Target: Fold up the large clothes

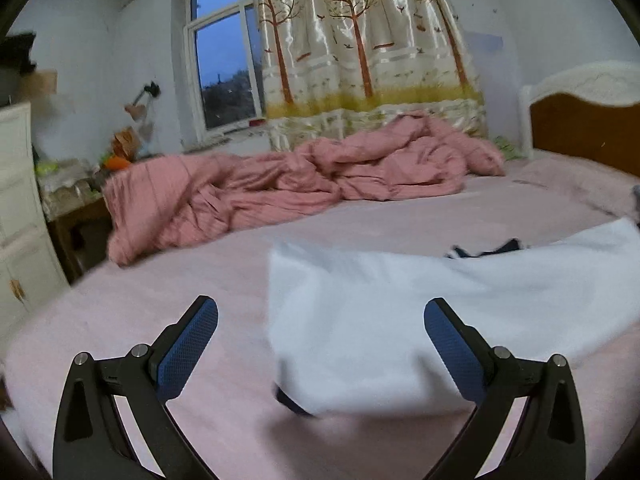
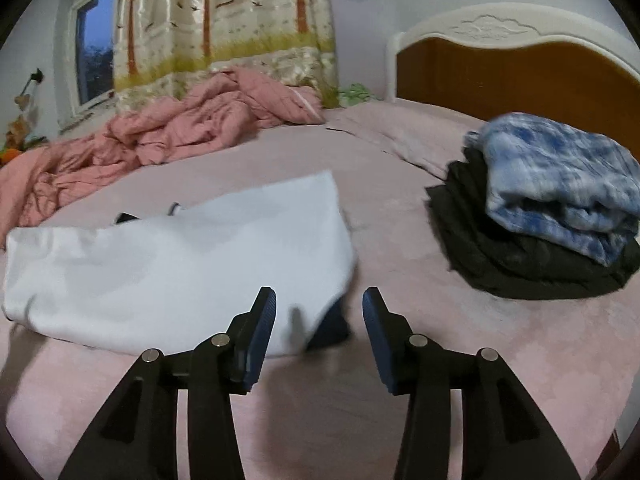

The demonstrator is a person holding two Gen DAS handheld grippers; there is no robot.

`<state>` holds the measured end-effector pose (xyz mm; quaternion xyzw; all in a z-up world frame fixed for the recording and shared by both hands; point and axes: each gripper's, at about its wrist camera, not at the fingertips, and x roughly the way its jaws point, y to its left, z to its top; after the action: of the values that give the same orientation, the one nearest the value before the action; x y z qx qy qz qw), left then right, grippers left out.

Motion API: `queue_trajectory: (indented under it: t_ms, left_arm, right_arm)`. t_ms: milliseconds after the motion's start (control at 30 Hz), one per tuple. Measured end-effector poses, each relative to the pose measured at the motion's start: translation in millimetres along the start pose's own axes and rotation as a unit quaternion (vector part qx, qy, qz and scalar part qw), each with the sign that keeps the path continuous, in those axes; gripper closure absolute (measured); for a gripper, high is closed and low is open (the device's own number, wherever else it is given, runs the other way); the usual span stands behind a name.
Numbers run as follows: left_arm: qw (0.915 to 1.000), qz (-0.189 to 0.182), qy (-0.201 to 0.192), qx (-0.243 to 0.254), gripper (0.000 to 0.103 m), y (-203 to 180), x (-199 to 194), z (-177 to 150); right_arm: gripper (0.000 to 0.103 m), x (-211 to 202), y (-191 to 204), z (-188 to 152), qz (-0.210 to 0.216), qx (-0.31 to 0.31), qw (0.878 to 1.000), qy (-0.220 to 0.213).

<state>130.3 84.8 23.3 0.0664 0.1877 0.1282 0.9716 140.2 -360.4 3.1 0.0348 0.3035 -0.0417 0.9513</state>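
A white garment [image 1: 400, 312] with dark trim lies folded on the pink bed sheet [image 1: 160, 300]. My left gripper [image 1: 320, 336] stands wide open just in front of its near left corner, with the cloth's edge between the spread fingers but not pinched. In the right wrist view the same white garment [image 2: 172, 256] lies to the left. My right gripper [image 2: 319, 320] is open at its near right corner, where a dark edge shows under the white cloth. Neither pad presses on the fabric.
A crumpled pink quilt [image 1: 300, 184] lies along the far side of the bed under a tree-patterned curtain [image 1: 360, 48]. A stack of folded clothes, blue-white [image 2: 560, 180] on black [image 2: 520, 256], sits at the right near the headboard [image 2: 520, 76]. A white cabinet [image 1: 20, 220] stands left.
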Motion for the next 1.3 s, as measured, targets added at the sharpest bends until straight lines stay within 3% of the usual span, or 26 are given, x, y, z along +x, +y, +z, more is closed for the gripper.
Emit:
queue_trajectory:
  t_ms: [67, 167, 200, 233, 267, 333, 433, 500, 600, 667, 733, 833, 1000, 1167, 1233, 1300]
  left_arm:
    - [0.9999, -0.003, 0.014, -0.006, 0.000, 9, 16, 11]
    - [0.9980, -0.049, 0.035, -0.022, 0.004, 18, 46, 31]
    - [0.9970, -0.058, 0.046, -0.020, 0.010, 18, 60, 38]
    - [0.9953, -0.069, 0.067, -0.017, 0.026, 16, 76, 44]
    - [0.9918, -0.084, 0.096, -0.016, 0.036, 14, 94, 48]
    - [0.9822, -0.107, 0.151, -0.033, 0.040, 12, 128, 50]
    - [0.9734, -0.078, 0.211, -0.039, 0.045, 10, 166, 42]
    - [0.9698, -0.046, 0.238, -0.027, 0.046, 10, 182, 32]
    - [0.9637, -0.037, 0.263, -0.021, 0.045, 11, 195, 15]
    - [0.9595, -0.034, 0.279, -0.018, 0.045, 11, 201, 4]
    - [0.9603, -0.032, 0.275, -0.031, 0.045, 16, 197, 1]
    - [0.9689, -0.036, 0.238, -0.059, 0.046, 28, 168, 8]
    - [0.9786, -0.095, 0.169, -0.069, 0.047, 21, 103, 28]
    - [0.9715, -0.176, 0.146, -0.063, 0.047, -11, 58, 38]
    - [0.9657, -0.207, 0.145, -0.060, 0.058, -25, 48, 37]
    - [0.9601, -0.229, 0.150, -0.057, 0.062, -40, 39, 35]
  right_arm:
    - [0.041, -1, 9, 10, 0.017, -0.008, 1.000, -0.001]
    - [0.039, 2, 26, 30, 0.016, -0.031, 0.999, -0.002]
    - [0.039, 7, 34, 39, 0.012, -0.042, 0.999, 0.005]
    - [0.039, 14, 42, 49, 0.013, -0.049, 0.999, 0.013]
    - [0.039, 24, 49, 57, 0.016, -0.053, 0.998, 0.026]
    - [0.039, 47, 60, 70, 0.026, -0.058, 0.996, 0.062]
    - [0.039, 103, 71, 78, 0.006, -0.075, 0.983, 0.169]
    - [0.035, 130, 72, 83, -0.002, -0.063, 0.981, 0.183]
    - [0.020, 149, 68, 91, -0.014, -0.052, 0.984, 0.171]
    - [0.018, 162, 63, 91, -0.017, -0.044, 0.984, 0.174]
    - [0.018, 164, 57, 88, -0.011, -0.029, 0.984, 0.175]
    - [0.018, 145, 49, 88, -0.007, -0.017, 0.988, 0.154]
    - [0.018, 101, 48, 86, 0.040, -0.012, 0.991, 0.124]
    - [0.018, 56, 64, 83, 0.082, -0.020, 0.992, 0.098]
    - [0.018, 39, 72, 80, 0.116, -0.013, 0.989, 0.091]
    - [0.018, 29, 80, 75, 0.139, -0.011, 0.986, 0.088]
